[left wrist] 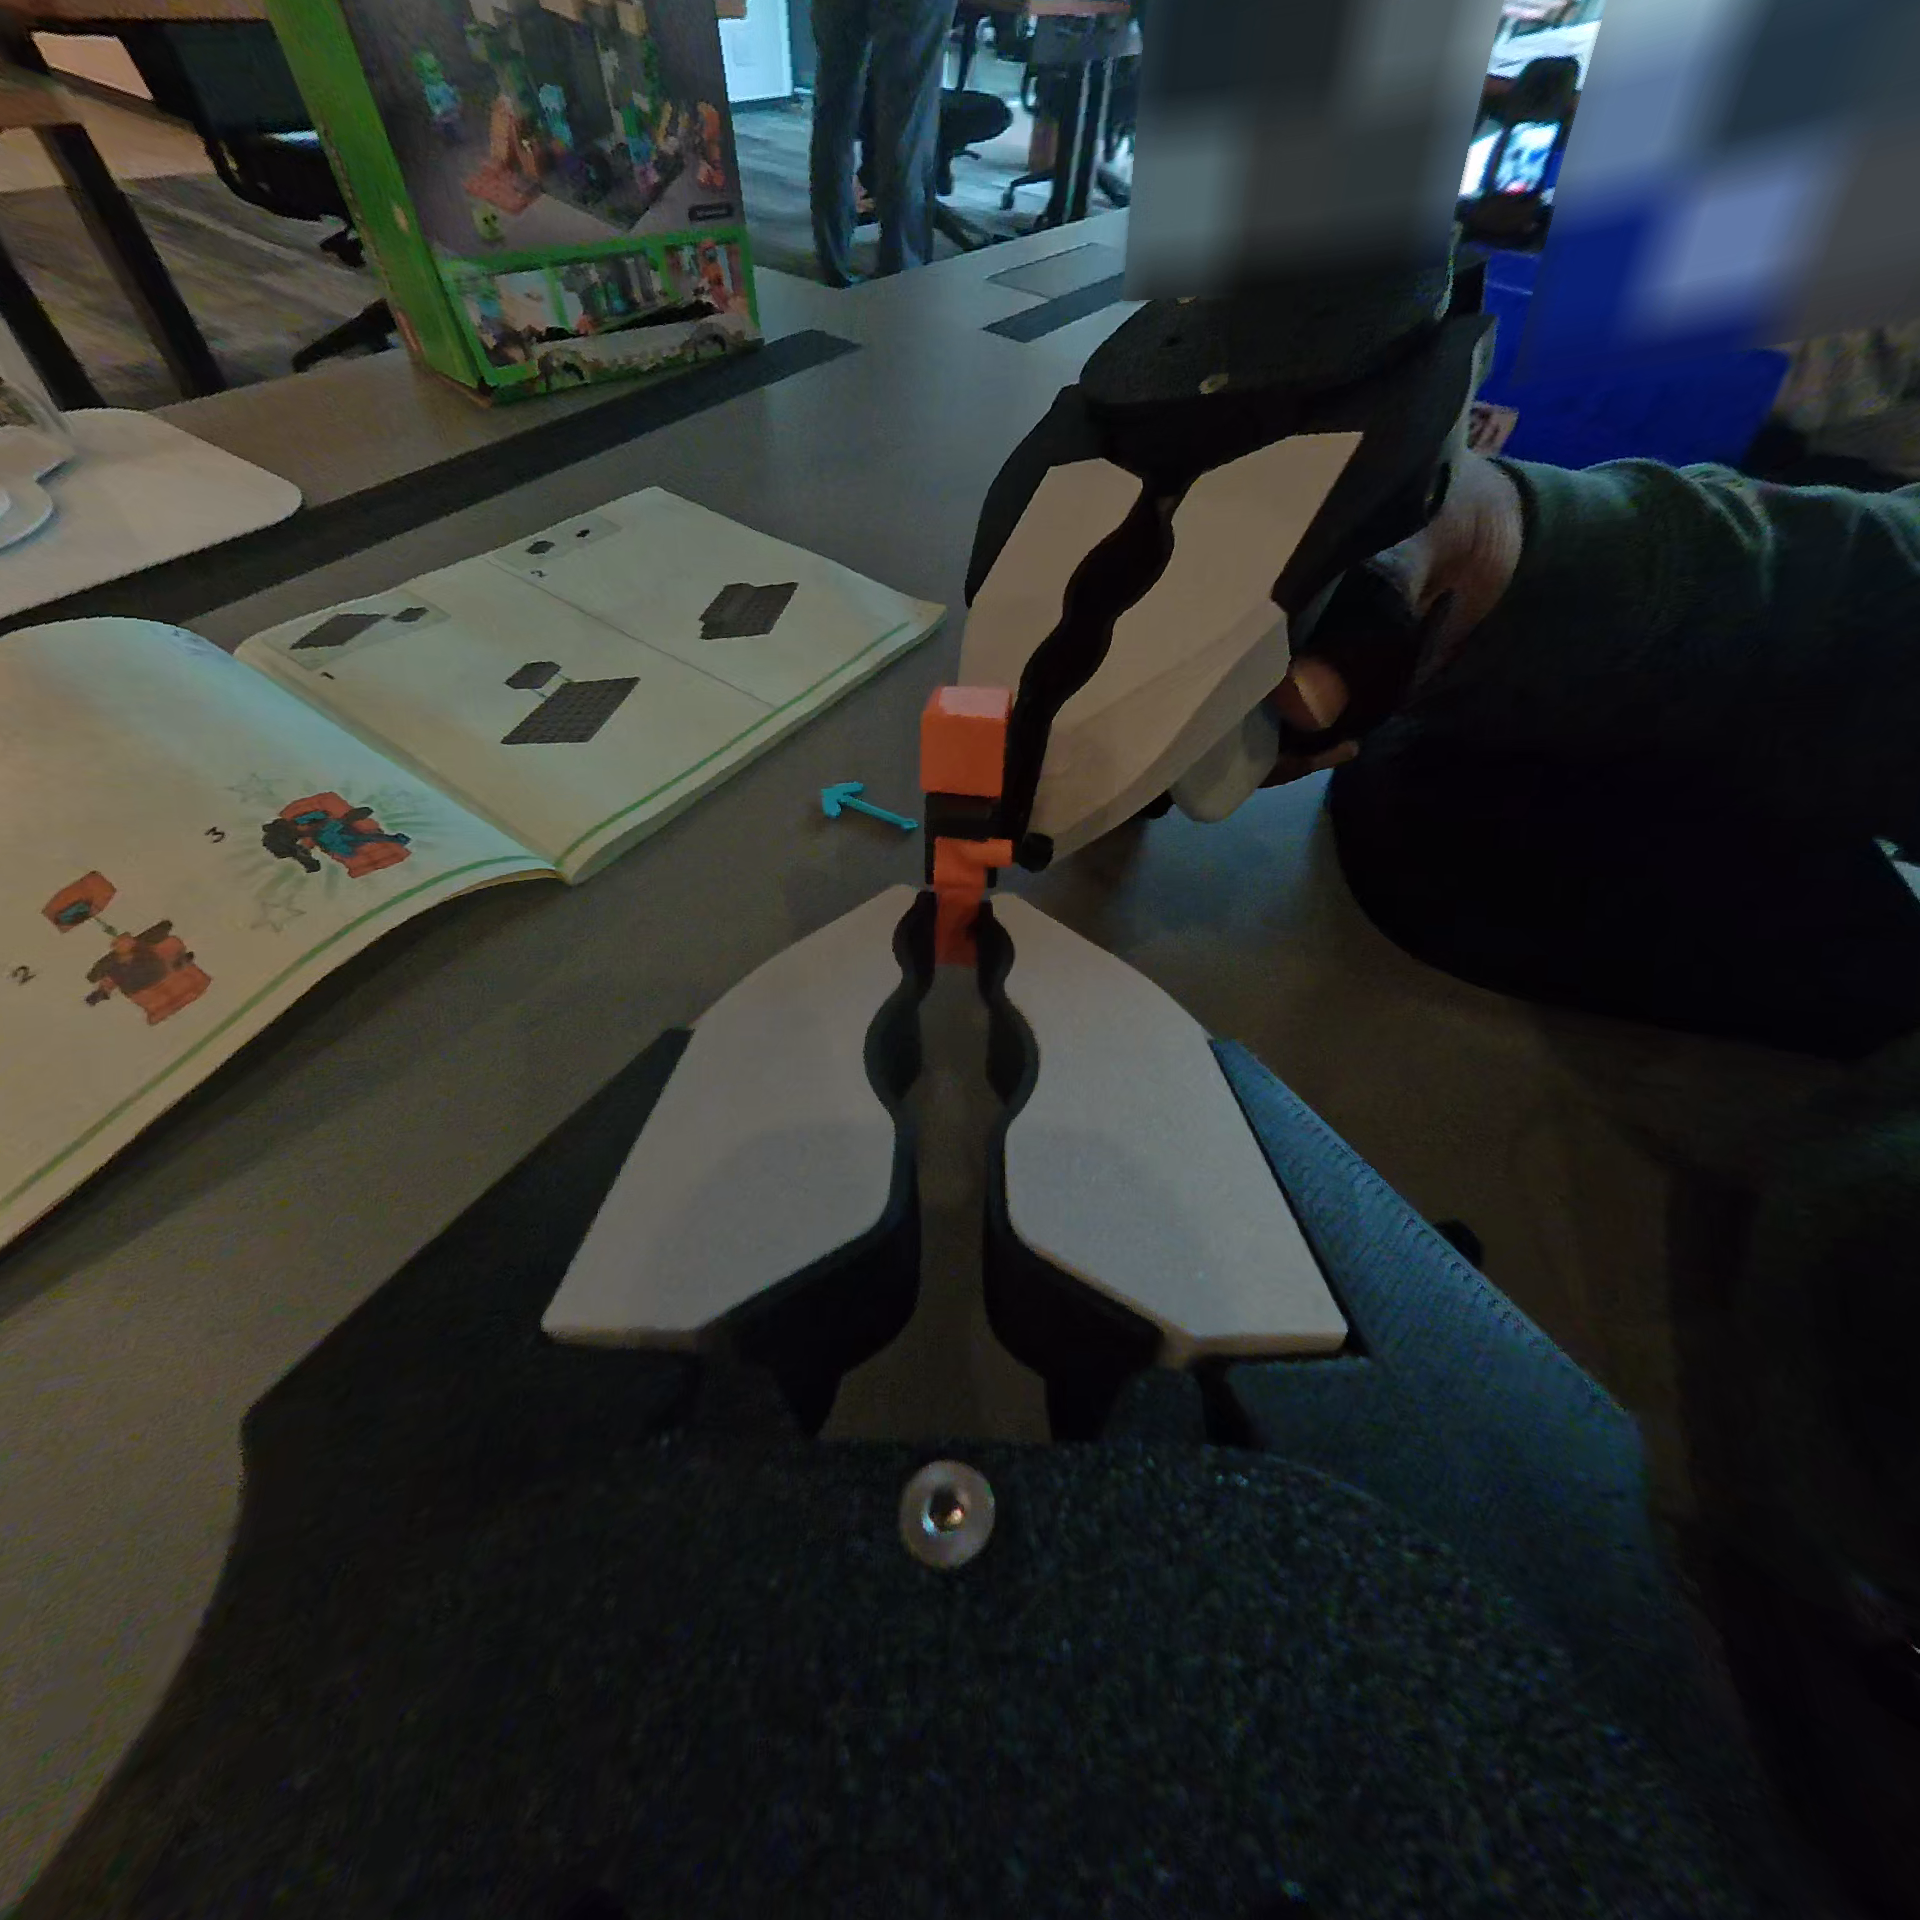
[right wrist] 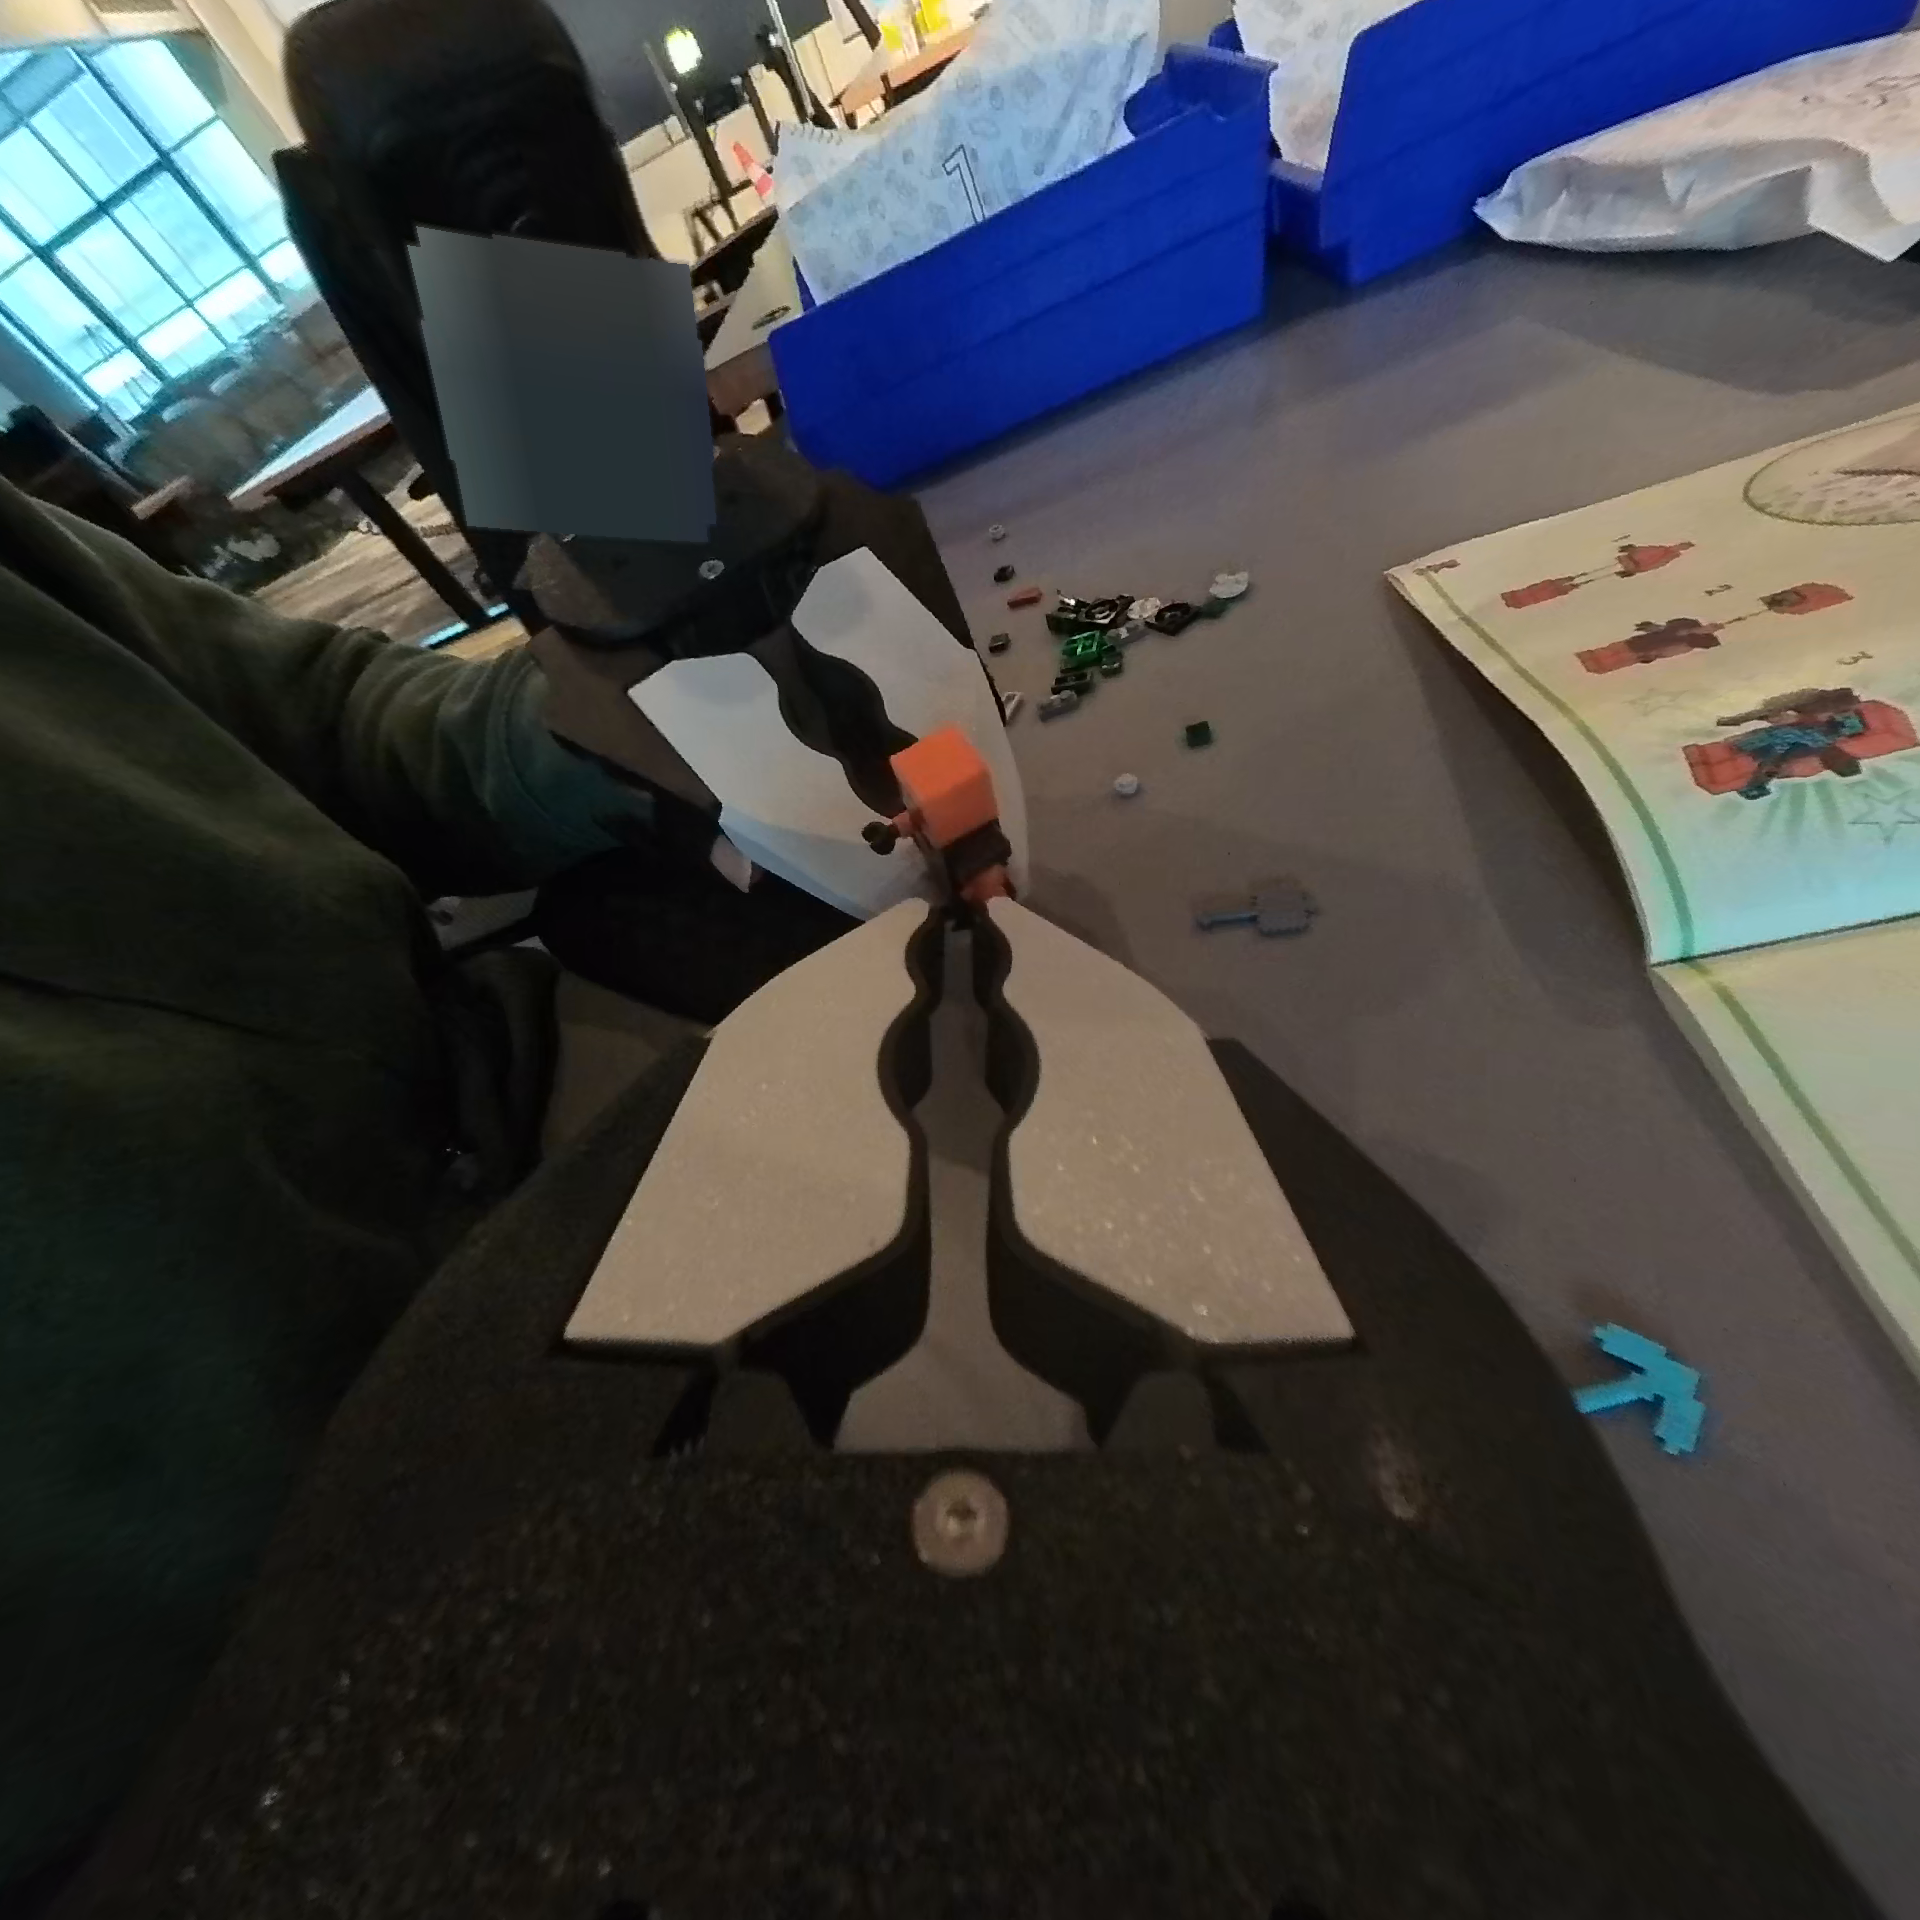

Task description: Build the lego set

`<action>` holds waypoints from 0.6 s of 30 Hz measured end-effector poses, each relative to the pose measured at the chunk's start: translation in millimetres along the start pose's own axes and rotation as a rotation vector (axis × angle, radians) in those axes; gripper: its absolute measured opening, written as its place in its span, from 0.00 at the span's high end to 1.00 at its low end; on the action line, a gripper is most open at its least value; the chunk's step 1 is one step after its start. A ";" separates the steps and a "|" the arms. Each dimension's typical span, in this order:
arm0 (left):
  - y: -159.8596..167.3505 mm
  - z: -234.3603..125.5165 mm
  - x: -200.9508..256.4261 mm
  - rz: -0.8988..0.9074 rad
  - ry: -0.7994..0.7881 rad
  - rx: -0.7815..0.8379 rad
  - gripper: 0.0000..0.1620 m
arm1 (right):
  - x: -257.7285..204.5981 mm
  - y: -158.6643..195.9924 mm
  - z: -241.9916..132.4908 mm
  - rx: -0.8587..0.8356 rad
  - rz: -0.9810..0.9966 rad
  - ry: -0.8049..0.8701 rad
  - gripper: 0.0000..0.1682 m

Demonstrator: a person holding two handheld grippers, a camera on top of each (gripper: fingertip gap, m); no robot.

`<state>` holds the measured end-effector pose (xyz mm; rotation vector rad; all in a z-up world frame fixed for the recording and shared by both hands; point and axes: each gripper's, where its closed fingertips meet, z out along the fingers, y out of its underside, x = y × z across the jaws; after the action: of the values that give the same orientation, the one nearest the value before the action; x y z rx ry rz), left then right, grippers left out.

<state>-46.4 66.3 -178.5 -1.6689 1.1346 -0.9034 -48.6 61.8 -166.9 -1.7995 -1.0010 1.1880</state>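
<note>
Two tools meet on one small orange-and-black lego figure (left wrist: pixel 961 821), held above the grey desk (left wrist: pixel 1299 1039). Left tool (left wrist: pixel 951 920): fingers drawn narrow, tips pinching the figure's orange lower part from below. Right tool (right wrist: pixel 961 914): fingers likewise narrow, tips at the figure's dark arm and side; in the left wrist view its black inner edge lies against the figure's torso, just under the square orange head. Contact appears firm on both, though the exact grip point of the right tool is partly hidden. Figure upright, head uppermost. A blue pickaxe piece (left wrist: pixel 862 808) lies flat on the desk just beside the figure, between it and the open instruction booklet (left wrist: pixel 582 665). The green set box (left wrist: pixel 540 197) stands upright beyond the booklet. In the right wrist view, a scatter of small loose pieces (right wrist: pixel 1101 639) lies farther off, with a grey axe-like piece (right wrist: pixel 1262 909) nearer, and blue bins (right wrist: pixel 1039 301) holding white bags at the far edge.
</note>
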 end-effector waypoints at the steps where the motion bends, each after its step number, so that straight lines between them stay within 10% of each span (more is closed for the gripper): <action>1: 0.4 0.4 -0.3 0.004 -0.005 -0.003 0.95 | 0.3 0.3 0.0 -0.001 0.004 0.000 0.97; 18: 2.4 1.1 -2.7 0.028 -0.039 -0.016 0.95 | -0.1 0.7 0.1 0.006 0.069 -0.028 0.97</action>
<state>-46.9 68.8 -181.3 -1.6725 1.1390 -0.8422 -48.6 61.4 -167.5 -1.8304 -0.9567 1.2596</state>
